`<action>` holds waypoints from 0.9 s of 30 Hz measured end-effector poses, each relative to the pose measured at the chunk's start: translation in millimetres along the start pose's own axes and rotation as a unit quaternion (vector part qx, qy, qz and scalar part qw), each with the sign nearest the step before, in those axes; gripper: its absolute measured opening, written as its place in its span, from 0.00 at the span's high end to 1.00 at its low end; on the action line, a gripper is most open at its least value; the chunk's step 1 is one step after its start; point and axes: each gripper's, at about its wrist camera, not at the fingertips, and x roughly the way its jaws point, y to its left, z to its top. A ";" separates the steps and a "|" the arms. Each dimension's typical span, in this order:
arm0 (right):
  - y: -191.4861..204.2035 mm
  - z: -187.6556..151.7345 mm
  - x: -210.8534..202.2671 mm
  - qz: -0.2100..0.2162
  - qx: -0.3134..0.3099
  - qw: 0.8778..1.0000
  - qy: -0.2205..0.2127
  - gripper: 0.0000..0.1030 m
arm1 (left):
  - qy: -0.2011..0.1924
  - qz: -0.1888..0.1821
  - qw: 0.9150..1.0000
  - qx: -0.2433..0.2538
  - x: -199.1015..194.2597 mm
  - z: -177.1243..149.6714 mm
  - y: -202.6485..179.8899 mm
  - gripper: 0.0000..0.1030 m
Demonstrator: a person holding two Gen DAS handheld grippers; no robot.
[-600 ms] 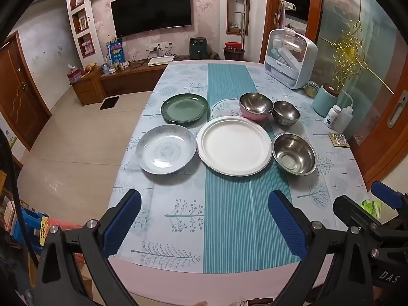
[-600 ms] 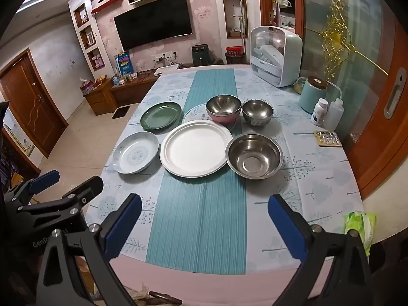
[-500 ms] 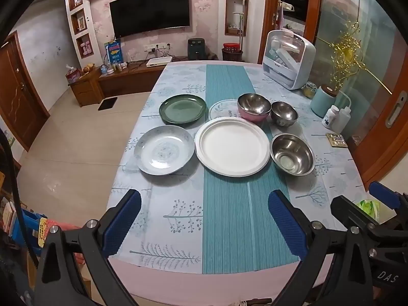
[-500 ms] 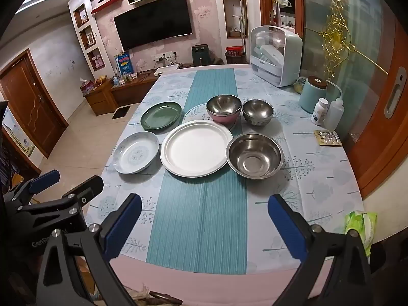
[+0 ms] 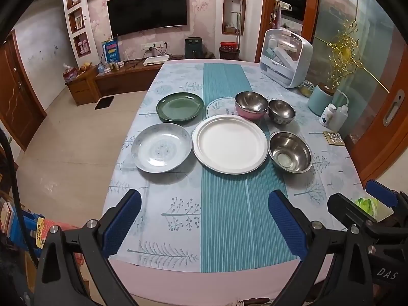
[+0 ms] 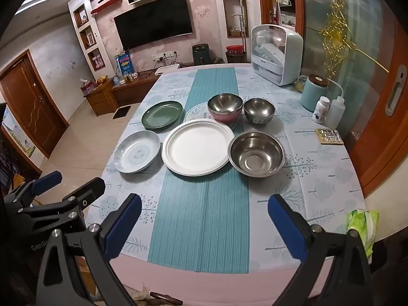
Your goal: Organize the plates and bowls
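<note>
On the table's teal runner sits a large white plate (image 5: 229,144) (image 6: 197,146). Left of it lies a pale blue patterned plate (image 5: 161,148) (image 6: 137,151), with a green plate (image 5: 180,106) (image 6: 162,114) behind. A small patterned plate (image 5: 216,108) (image 6: 196,112) is partly hidden under a pink-sided steel bowl (image 5: 251,104) (image 6: 225,107). A small steel bowl (image 5: 281,111) (image 6: 259,110) and a large steel bowl (image 5: 290,151) (image 6: 256,153) stand to the right. My left gripper (image 5: 204,219) and right gripper (image 6: 204,219) hover open over the near table edge, nothing between their blue pads.
A white and mint dish cabinet (image 5: 285,58) (image 6: 276,54) stands at the far right of the table. A mint canister (image 6: 313,93), two small bottles (image 6: 327,111) and a coaster (image 6: 329,135) line the right edge. A green packet (image 6: 362,227) lies at the near right corner.
The view from the left gripper has shifted slightly, so the dishes sit a touch further left. The right gripper has held still. Both stay open.
</note>
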 end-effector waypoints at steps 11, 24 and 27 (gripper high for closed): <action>2.2 0.4 2.8 0.007 -0.002 1.000 -0.003 0.06 | 0.009 0.005 1.000 0.005 6.7 -1.2 2.9 0.04; 5.4 3.0 8.4 0.011 0.000 1.000 0.008 0.07 | 0.019 0.010 1.000 0.002 10.8 1.8 6.5 0.04; 4.8 2.7 11.6 0.011 0.003 1.000 0.014 0.07 | 0.022 0.011 1.000 0.001 11.7 2.0 6.8 0.04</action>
